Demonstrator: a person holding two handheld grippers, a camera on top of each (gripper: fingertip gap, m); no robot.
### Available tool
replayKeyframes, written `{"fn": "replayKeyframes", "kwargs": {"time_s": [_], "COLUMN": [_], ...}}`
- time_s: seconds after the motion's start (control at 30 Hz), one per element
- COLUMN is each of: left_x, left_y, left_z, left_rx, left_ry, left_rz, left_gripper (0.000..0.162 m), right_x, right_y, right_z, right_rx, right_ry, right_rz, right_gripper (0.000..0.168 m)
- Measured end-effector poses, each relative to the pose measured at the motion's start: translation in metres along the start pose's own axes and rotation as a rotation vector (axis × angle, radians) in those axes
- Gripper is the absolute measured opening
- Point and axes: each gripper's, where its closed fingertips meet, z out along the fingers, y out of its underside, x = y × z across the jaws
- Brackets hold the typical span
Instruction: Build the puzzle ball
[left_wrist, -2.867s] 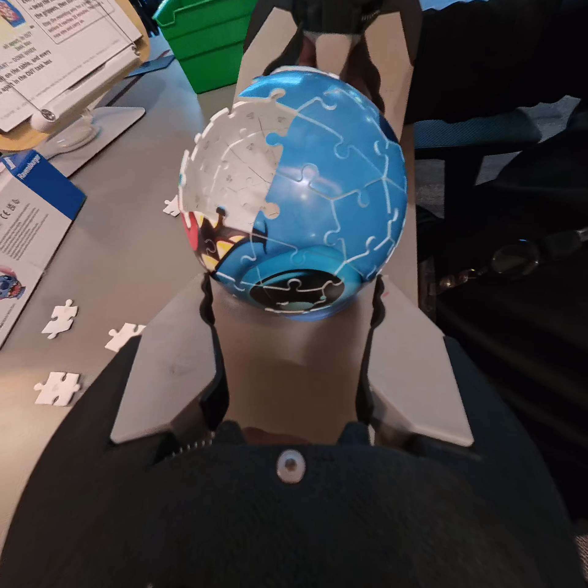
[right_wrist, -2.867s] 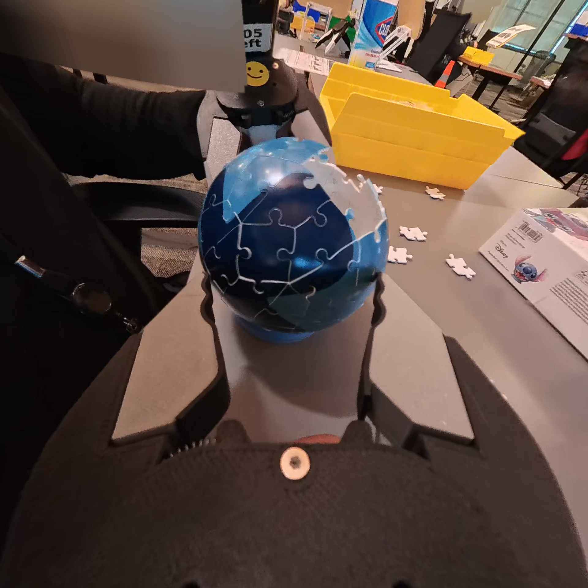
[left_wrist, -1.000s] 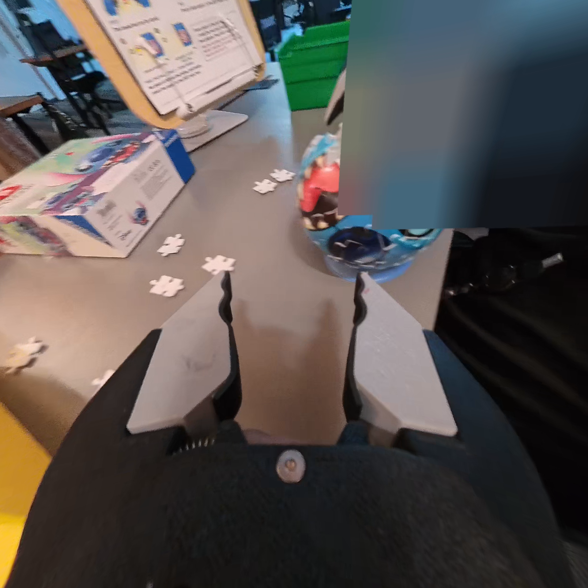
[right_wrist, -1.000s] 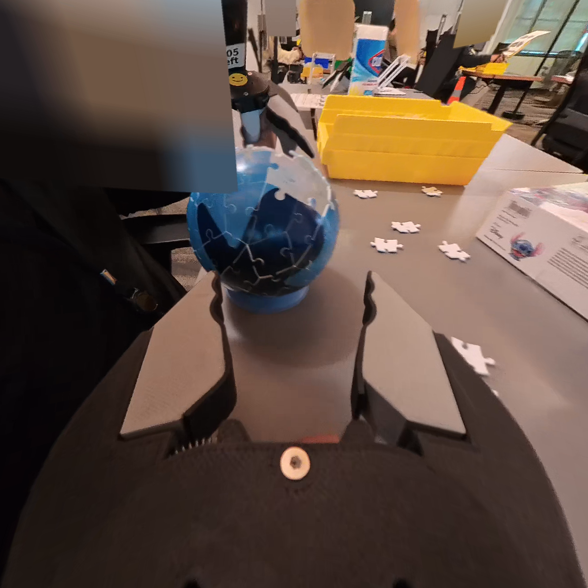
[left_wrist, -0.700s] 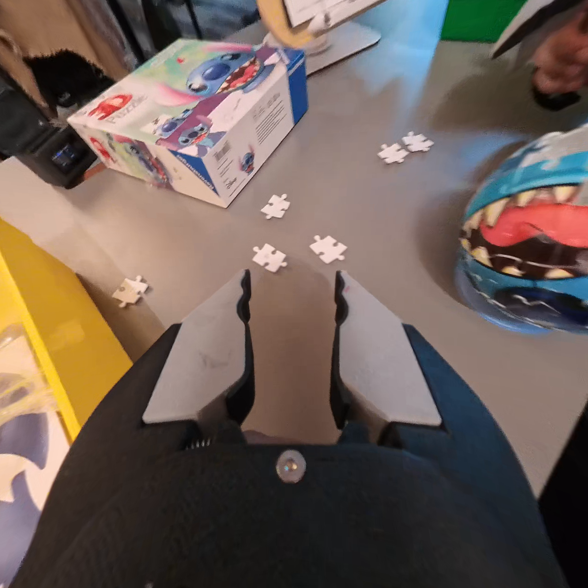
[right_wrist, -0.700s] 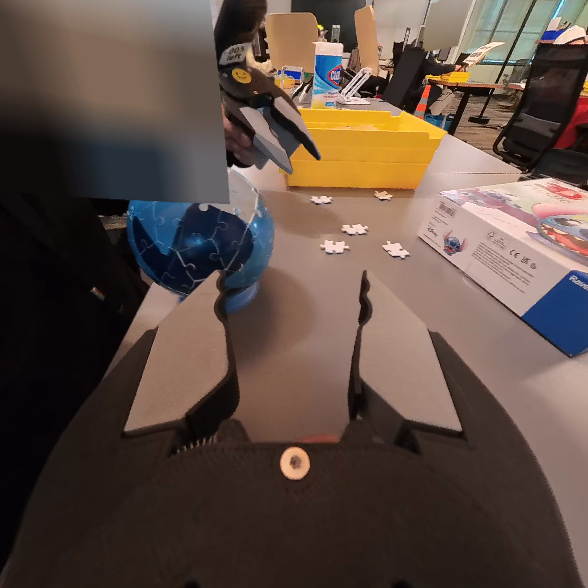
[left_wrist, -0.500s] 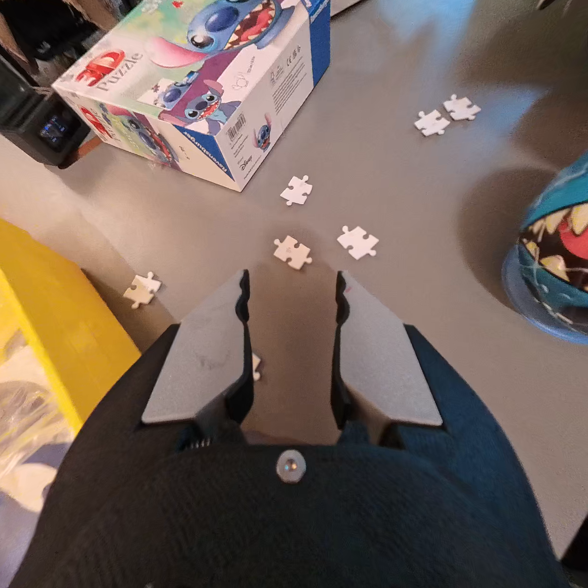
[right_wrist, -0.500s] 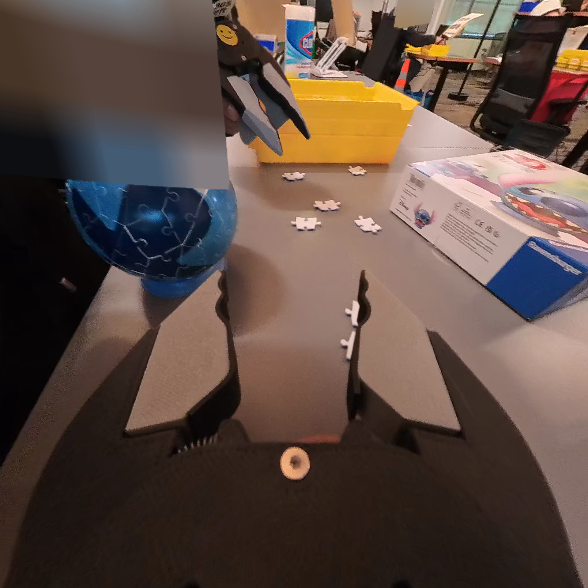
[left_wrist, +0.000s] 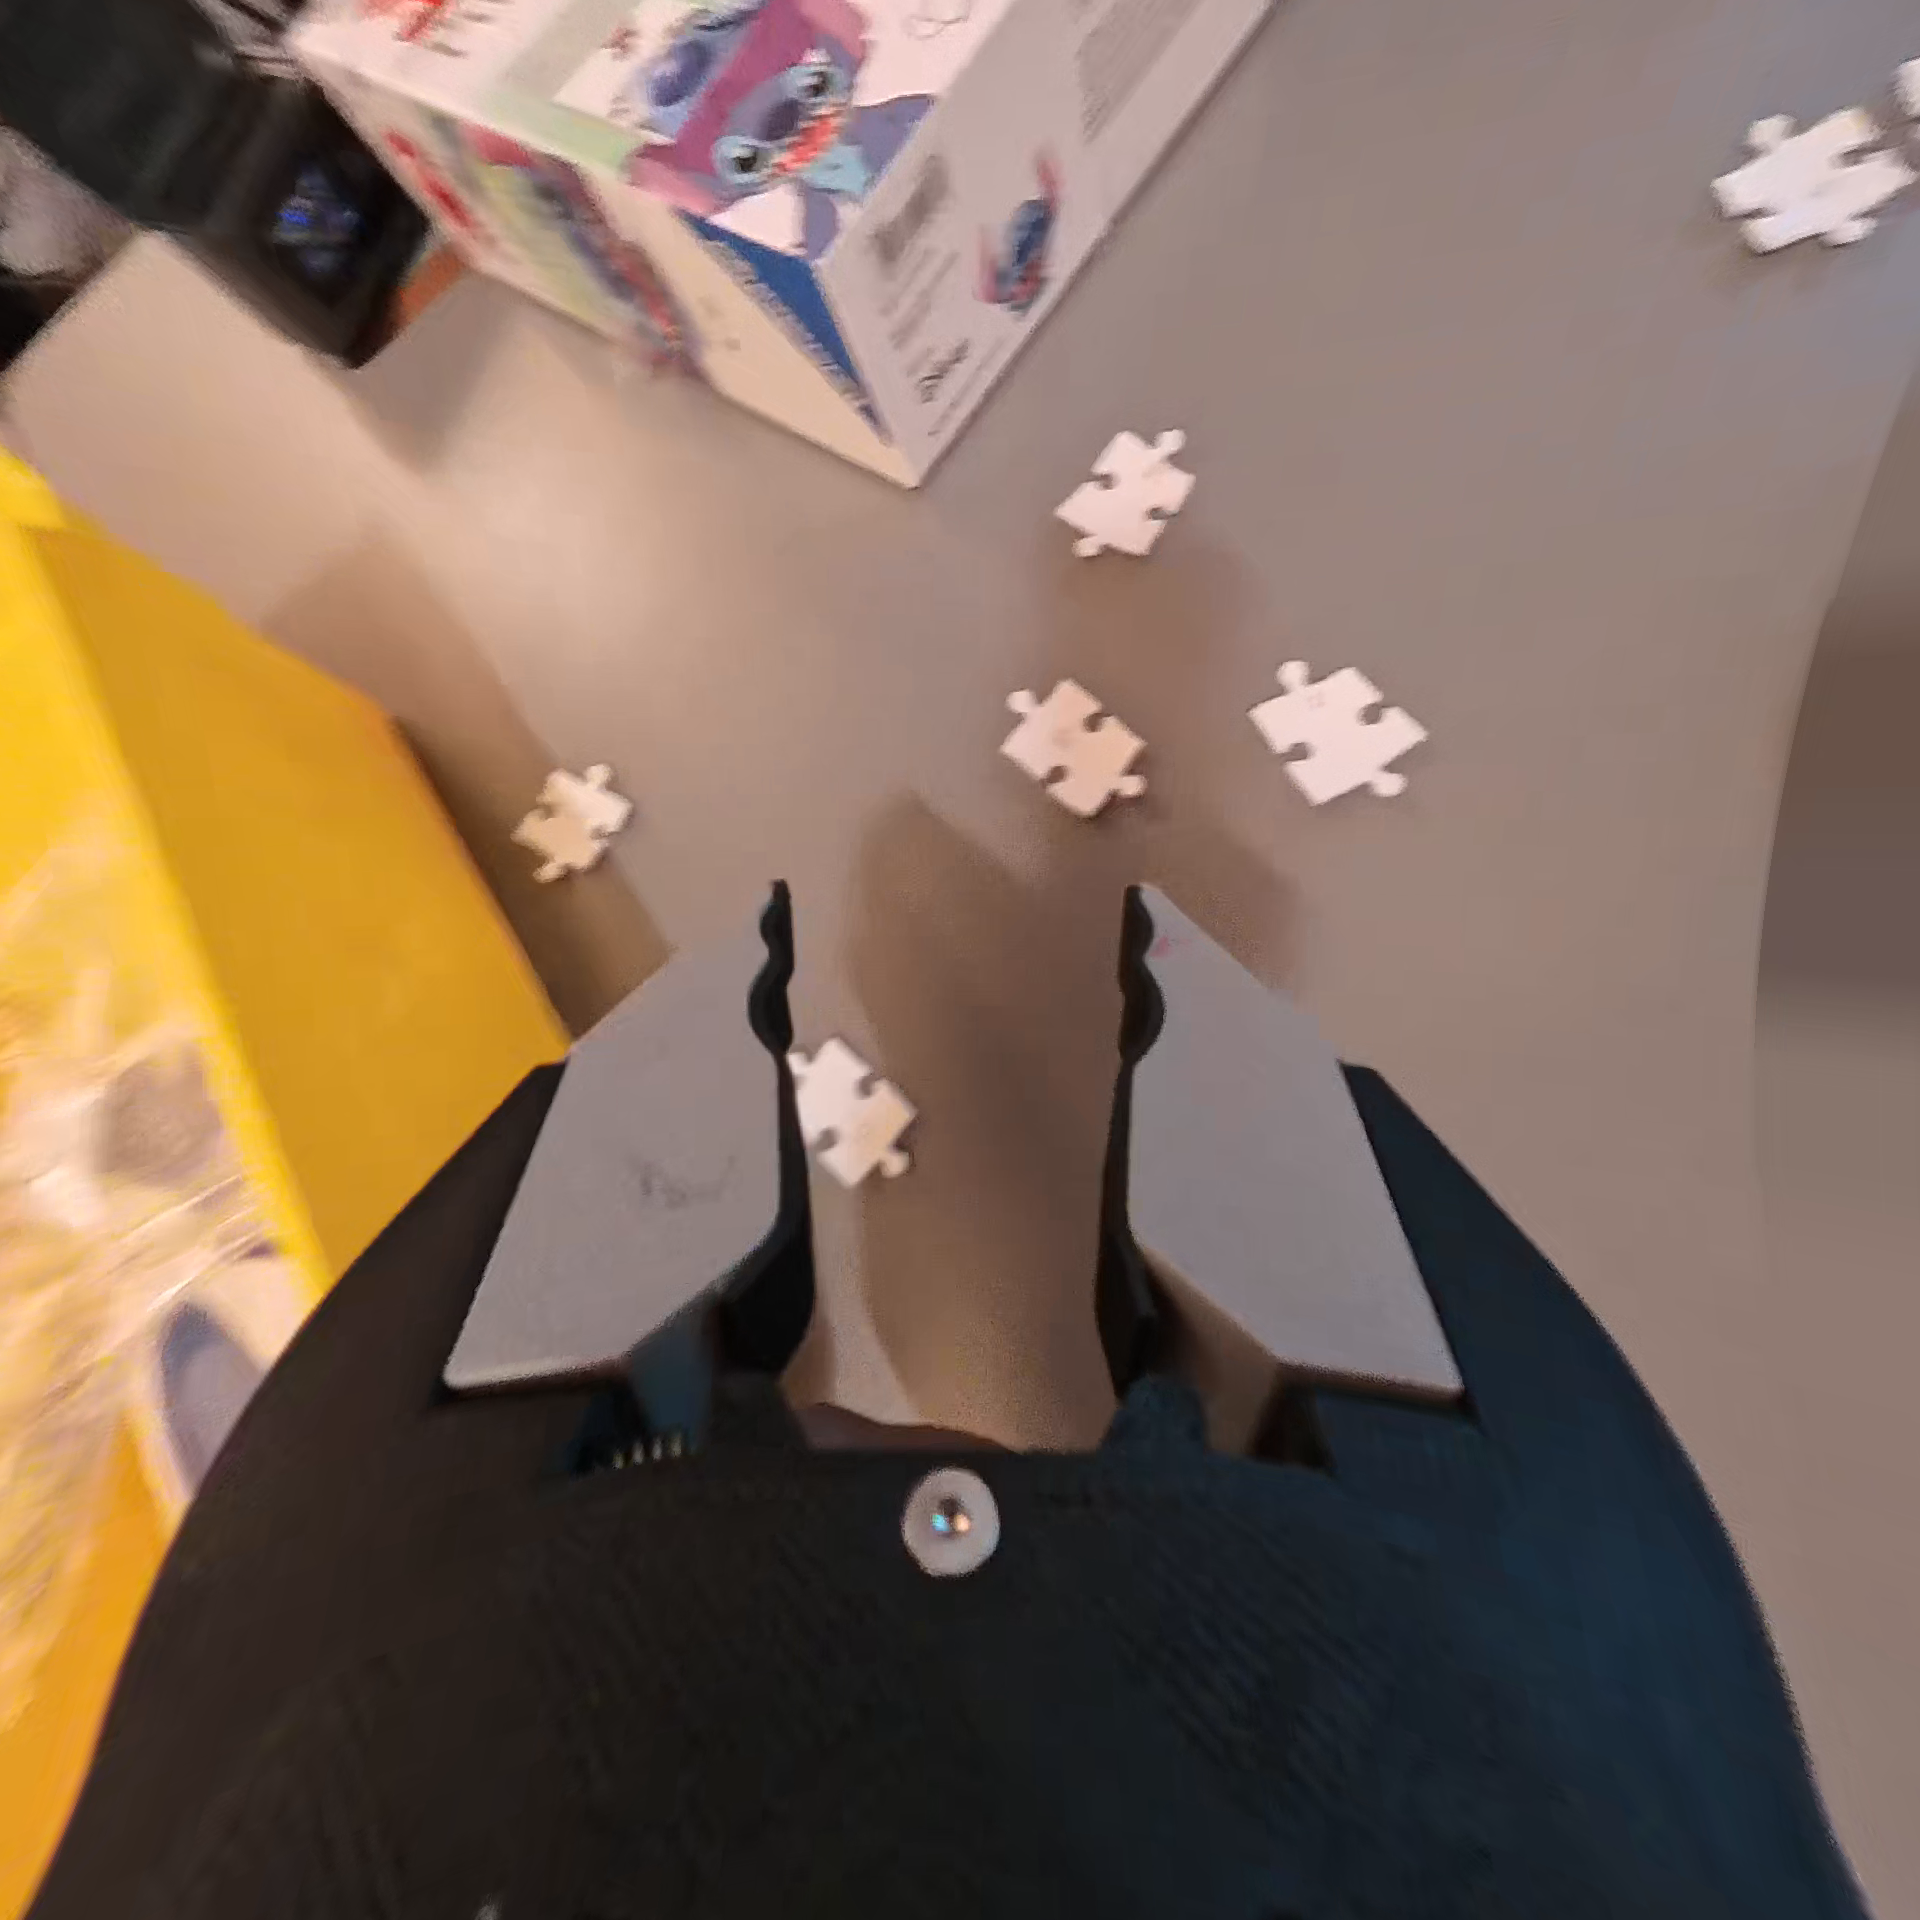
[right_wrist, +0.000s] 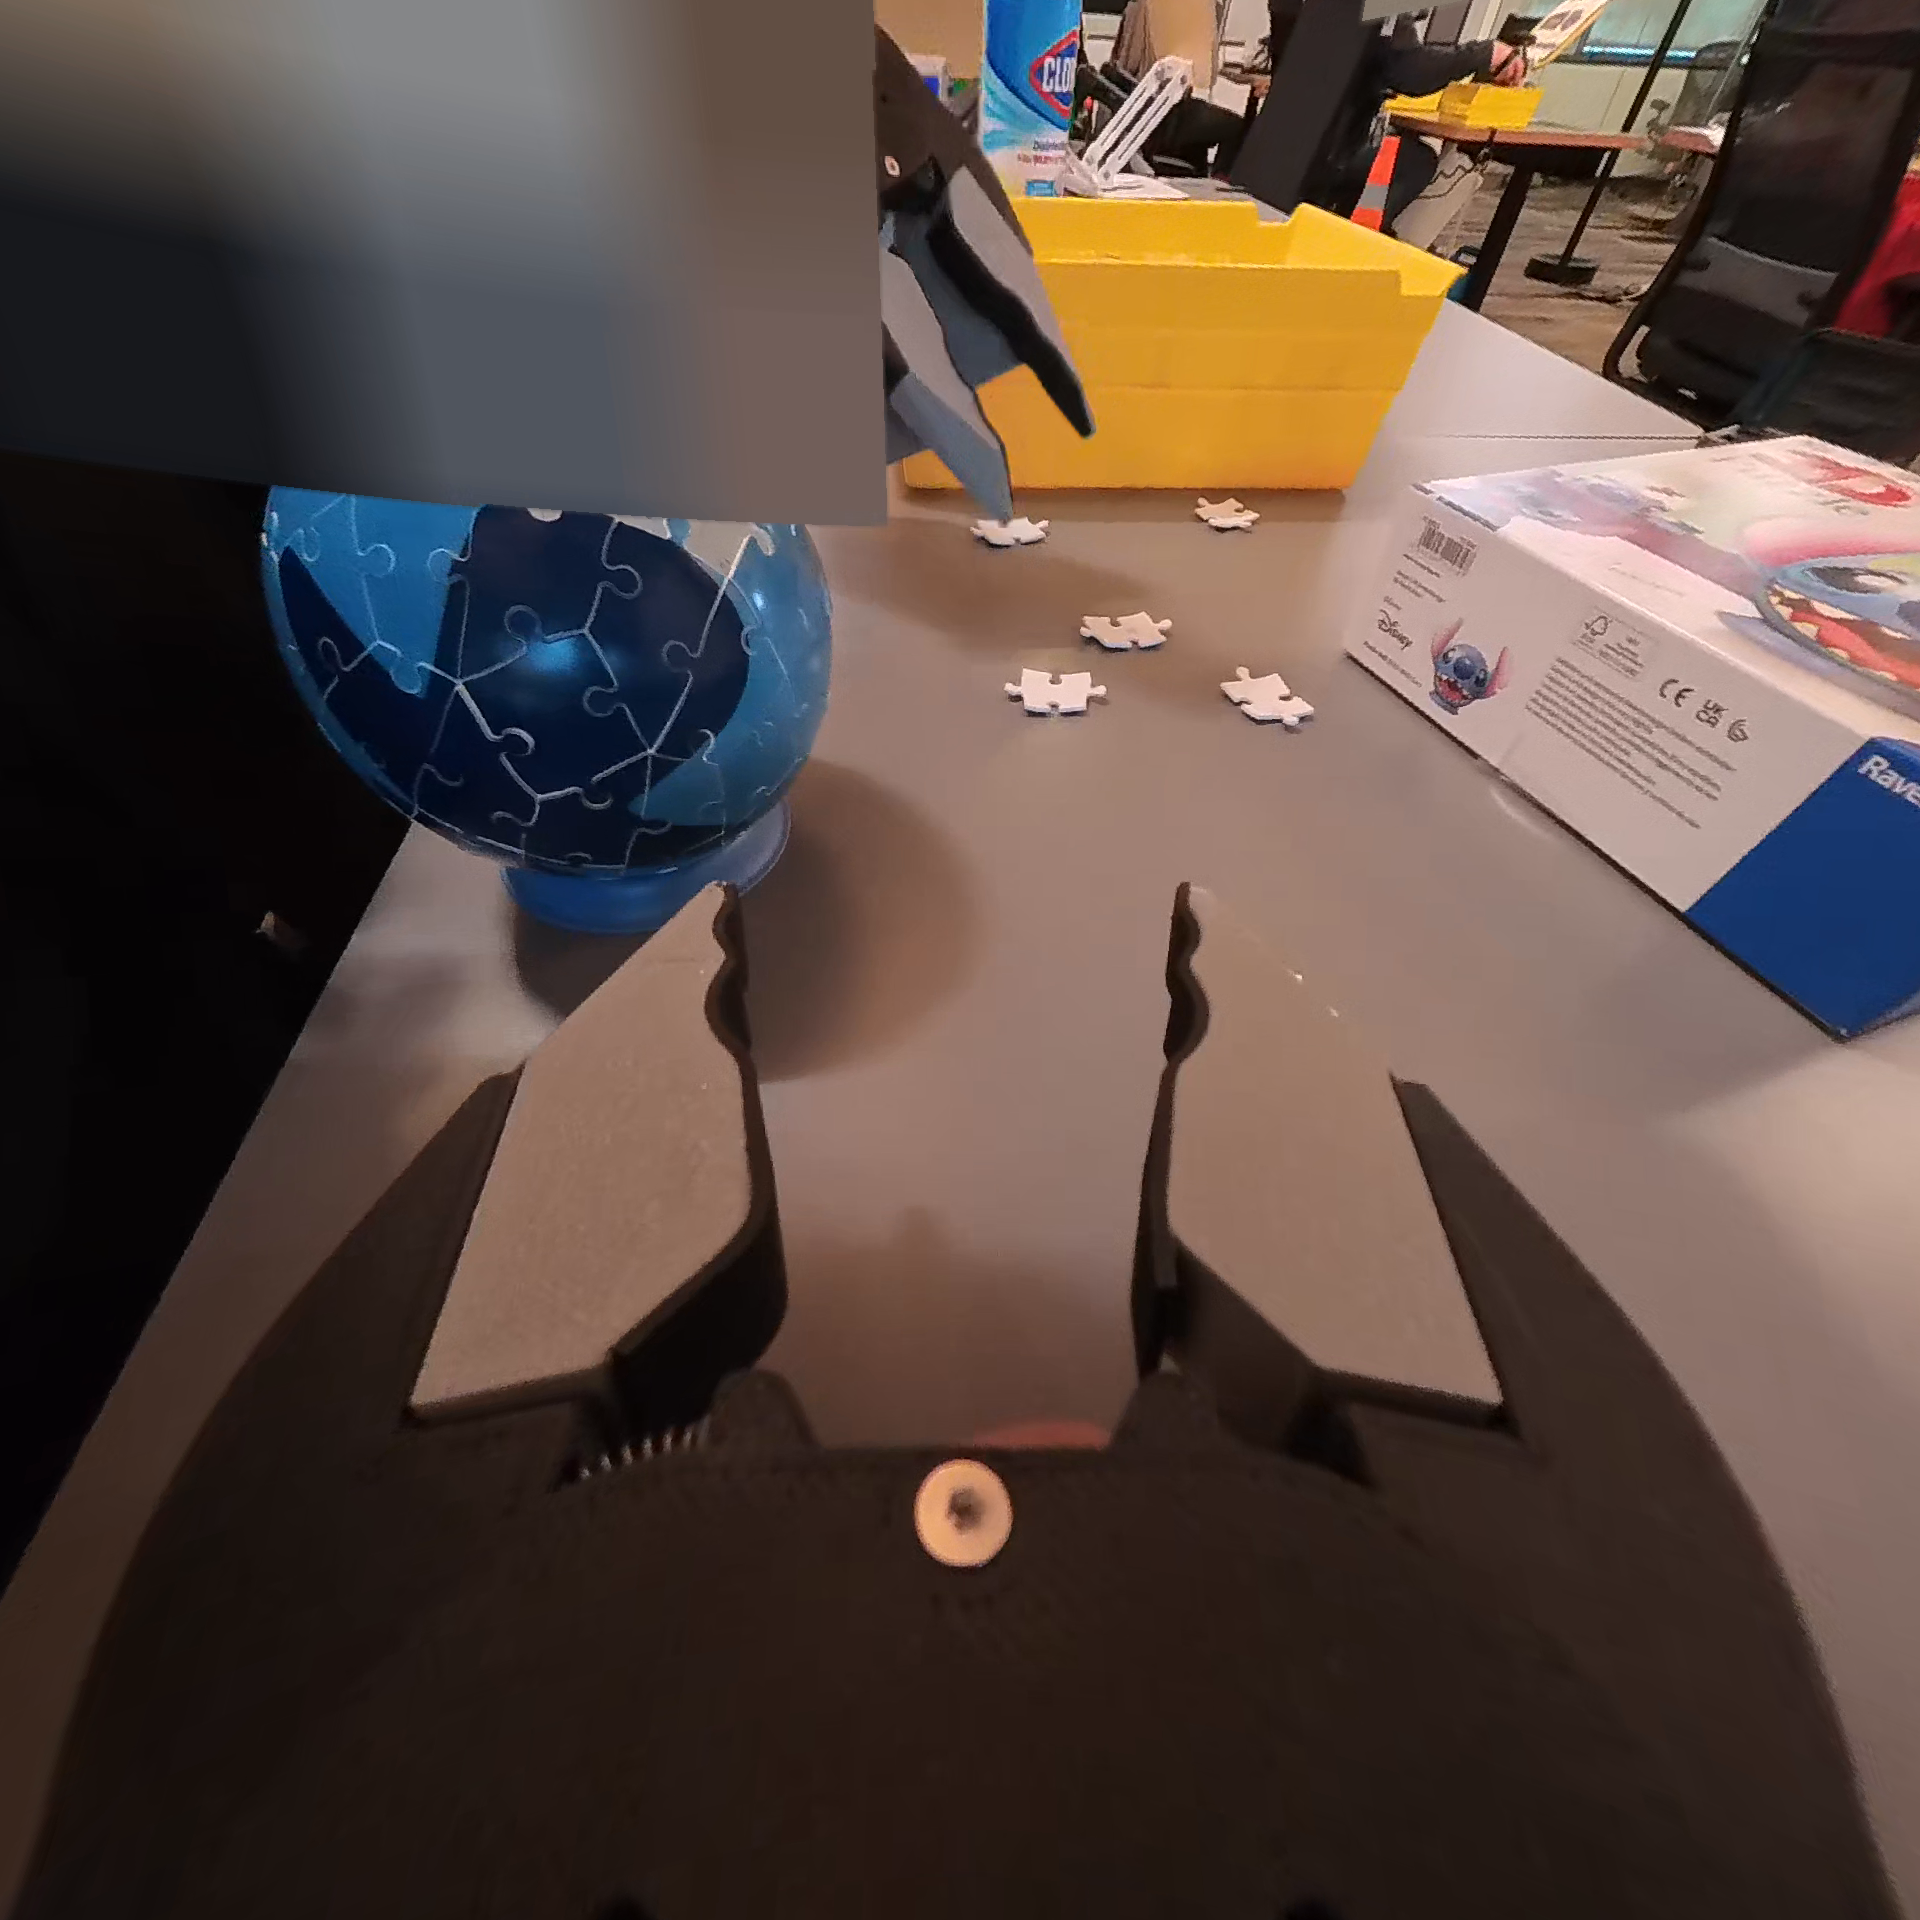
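The blue puzzle ball (right_wrist: 540, 686) stands on a blue ring stand (right_wrist: 644, 894) near the table's left edge; its top is hidden by a blur patch. Several white loose puzzle pieces lie on the grey table. My left gripper (left_wrist: 954, 899) is open and empty, low over one piece (left_wrist: 852, 1112) that lies between its fingers by the left one. It also shows in the right wrist view (right_wrist: 1034, 457), tips just above a piece (right_wrist: 1008, 532). My right gripper (right_wrist: 956, 899) is open and empty, just right of the ball's stand.
A yellow bin (left_wrist: 208, 831) sits close to the left gripper's left side and also shows in the right wrist view (right_wrist: 1195, 343). The puzzle box (right_wrist: 1662, 675) lies at the right. More pieces (left_wrist: 1075, 748) (left_wrist: 1335, 732) lie ahead of the left gripper. Tip to tip, the grippers are about 30 centimeters apart.
My left gripper swung away from the ball and down over the loose pieces beside the yellow bin, its jaws somewhat narrower than before. My right gripper turned right, so the ball sits left in its view.
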Motion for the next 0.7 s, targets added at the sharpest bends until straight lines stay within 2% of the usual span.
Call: {"fn": "replayKeyframes", "kwargs": {"time_s": [0.07,0.13,0.23,0.37,0.57,0.7], "left_x": [-0.019,-0.038,-0.046,-0.015,0.023,0.034], "left_y": [-0.007,-0.028,-0.06,-0.085,-0.084,-0.071], "left_z": [-0.014,-0.03,-0.036,-0.004,0.044,0.073], "left_rx": [0.005,0.056,0.077,0.035,-0.023,-0.101], "left_ry": [-0.093,-0.136,-0.055,0.147,0.306,0.281], "left_rz": [0.038,0.05,0.063,0.126,0.155,0.21], "left_gripper": [0.061,0.058,0.057,0.057,0.049,0.047], "right_x": [-0.001,0.0,-0.001,-0.002,0.007,0.022], "right_y": [0.0,0.001,-0.002,-0.003,-0.003,-0.006], "right_z": [0.0,0.0,0.0,0.0,-0.008,-0.019], "right_rx": [-0.002,-0.004,0.006,0.002,-0.008,0.011], "right_ry": [-0.003,0.0,0.0,0.007,0.055,0.106], "right_rz": [-0.004,-0.004,-0.007,-0.02,-0.024,0.023], "right_gripper": [0.078,0.079,0.078,0.078,0.074,0.073]}}
